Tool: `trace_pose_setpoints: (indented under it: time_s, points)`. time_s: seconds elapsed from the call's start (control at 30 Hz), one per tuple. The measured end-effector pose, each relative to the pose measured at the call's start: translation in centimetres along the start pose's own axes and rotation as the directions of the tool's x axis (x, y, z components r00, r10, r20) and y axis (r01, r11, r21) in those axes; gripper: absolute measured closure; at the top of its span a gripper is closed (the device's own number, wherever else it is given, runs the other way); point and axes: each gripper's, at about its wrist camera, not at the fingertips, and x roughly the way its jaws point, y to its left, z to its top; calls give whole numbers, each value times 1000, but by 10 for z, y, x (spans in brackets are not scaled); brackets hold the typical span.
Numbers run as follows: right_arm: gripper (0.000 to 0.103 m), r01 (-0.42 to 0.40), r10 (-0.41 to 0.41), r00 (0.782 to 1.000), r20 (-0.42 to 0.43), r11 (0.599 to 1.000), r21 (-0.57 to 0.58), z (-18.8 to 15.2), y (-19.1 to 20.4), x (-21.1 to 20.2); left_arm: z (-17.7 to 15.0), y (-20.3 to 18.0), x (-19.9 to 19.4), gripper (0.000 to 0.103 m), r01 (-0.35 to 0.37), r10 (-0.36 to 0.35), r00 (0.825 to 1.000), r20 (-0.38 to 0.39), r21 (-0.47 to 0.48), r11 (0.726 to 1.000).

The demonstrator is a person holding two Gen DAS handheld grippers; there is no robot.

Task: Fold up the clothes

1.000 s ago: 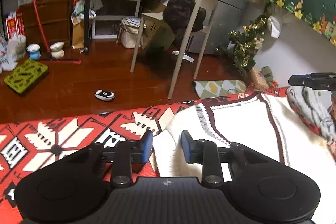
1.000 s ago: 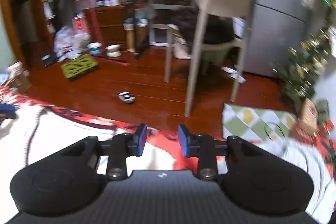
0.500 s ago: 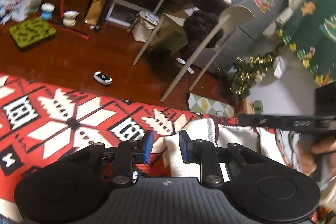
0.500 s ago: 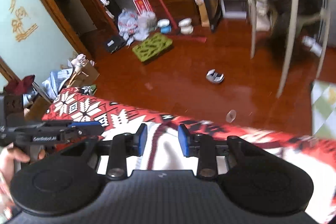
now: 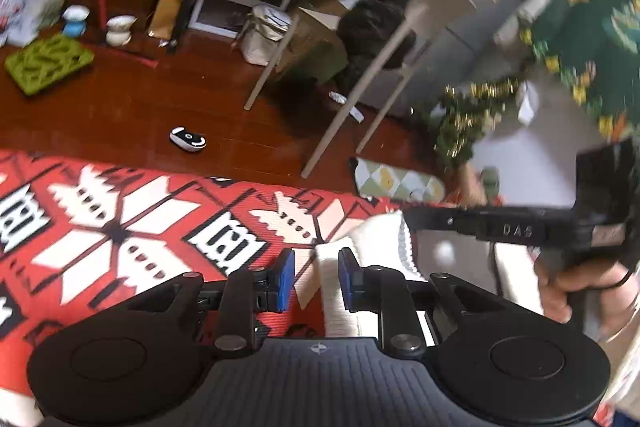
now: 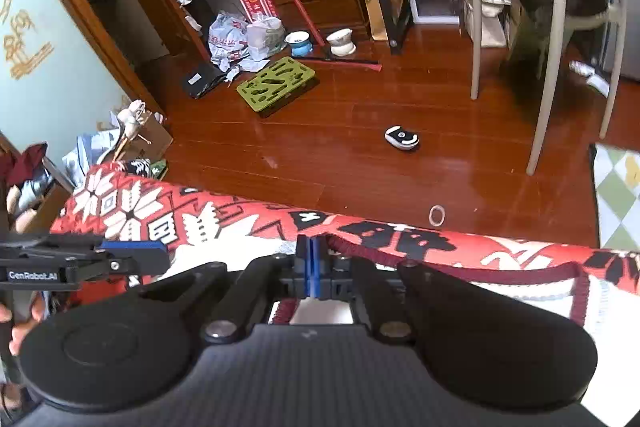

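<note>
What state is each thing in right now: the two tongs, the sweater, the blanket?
Left tongs: closing, sweater edge between them, not yet pinched.
Right tongs: shut at the sweater's dark red trim.
Sweater: cream, rumpled, lying on the blanket.
Blanket: red patterned, spread flat.
Chair: upright on the floor.

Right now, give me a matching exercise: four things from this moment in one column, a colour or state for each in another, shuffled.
Things:
1. right gripper
2. left gripper
3. perforated tray
4. blanket

States:
A. green, lying on the wooden floor
B. jaws closing, cream sweater fabric between them
C. red with white and black pattern
D. shut at the sweater's dark red edge

Pairs: 1-D, 2-B, 3-A, 4-C
</note>
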Motion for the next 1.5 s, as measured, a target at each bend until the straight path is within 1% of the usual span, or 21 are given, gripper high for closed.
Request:
trace_pose_setpoints:
  time_s: [0.13, 0.2, 0.23, 0.27, 0.37, 0.5, 0.57, 0.63, 0.73, 0.83, 0.87, 0.9, 0.93, 1.07, 1.1, 1.17, 1.23, 1.27, 1.37, 1.43, 1.5]
  points:
    - [102, -4, 3, 1000, -7, 1000, -12, -3, 2, -2, 0, -14, 11, 83, -6, 8, 1000, -21, 96, 995]
    - [102, -7, 7, 1000, -7, 1000, -18, -5, 1, -4, 1, -18, 15, 86, -41, 44, 999, -20, 134, 990]
    - [102, -9, 9, 1000, -6, 1000, -22, -5, 2, -4, 2, -20, 17, 94, -59, 62, 998, -18, 153, 986]
    - [102, -11, 11, 1000, -6, 1000, -25, -5, 2, -5, 3, -22, 19, 97, -76, 80, 997, -17, 172, 982]
    - [102, -9, 9, 1000, -4, 999, -39, -8, 2, -6, 0, -36, 22, 100, -118, 125, 992, -6, 280, 953]
    - [102, -1, 2, 1000, 16, 998, -61, -8, 6, -5, -10, -51, 16, 101, -187, 190, 981, 36, 430, 883]
    - [102, 2, 0, 999, 43, 998, -69, -6, 9, -5, -13, -52, 10, 102, -238, 223, 971, 88, 457, 857]
    - [102, 4, 0, 998, 58, 997, -72, -3, 13, -3, -11, -49, 6, 102, -280, 249, 960, 127, 458, 844]
    - [102, 16, -13, 999, 36, 995, -96, 2, 19, 7, -12, -46, 12, 102, -299, 278, 953, 116, 476, 827]
    - [101, 48, -45, 999, 23, 985, -167, 3, 28, 15, -15, -47, 19, 102, -315, 294, 948, 121, 496, 809]
    - [98, 57, -53, 998, 22, 982, -180, 4, 30, 14, -16, -47, 21, 102, -320, 300, 946, 123, 503, 803]
    - [93, 59, -55, 998, 25, 983, -175, 6, 30, 11, -14, -45, 21, 102, -315, 295, 948, 121, 489, 813]
    - [92, 55, -49, 998, 39, 986, -160, 8, 28, 6, -13, -44, 20, 102, -313, 291, 949, 121, 481, 819]
    - [95, -52, 59, 997, 58, 991, -124, 5, 25, -12, -14, -43, 18, 102, -310, 288, 950, 121, 482, 820]
    - [96, -68, 75, 996, 46, 988, -139, 2, 28, -11, -14, -43, 17, 102, -310, 289, 950, 120, 479, 821]
    - [96, -72, 75, 997, 11, 979, -192, -4, 38, -2, -14, -44, 17, 102, -312, 290, 949, 122, 479, 821]
    - [97, -47, 50, 999, 8, 976, -214, -6, 45, 9, -14, -43, 17, 102, -316, 294, 948, 123, 473, 822]
    - [100, -35, 37, 999, 7, 974, -225, -7, 48, 15, -14, -43, 18, 102, -318, 295, 947, 124, 469, 824]
    - [101, -12, 15, 1000, 13, 981, -194, 0, 50, 20, -13, -40, 17, 102, -308, 283, 951, 122, 433, 847]
    - [97, 1, 2, 1000, 18, 986, -166, 6, 50, 23, -9, -37, 13, 102, -301, 273, 954, 128, 389, 871]
    - [97, -33, 37, 999, 20, 987, -154, 9, 51, 14, -3, -33, 6, 100, -301, 265, 953, 148, 335, 893]
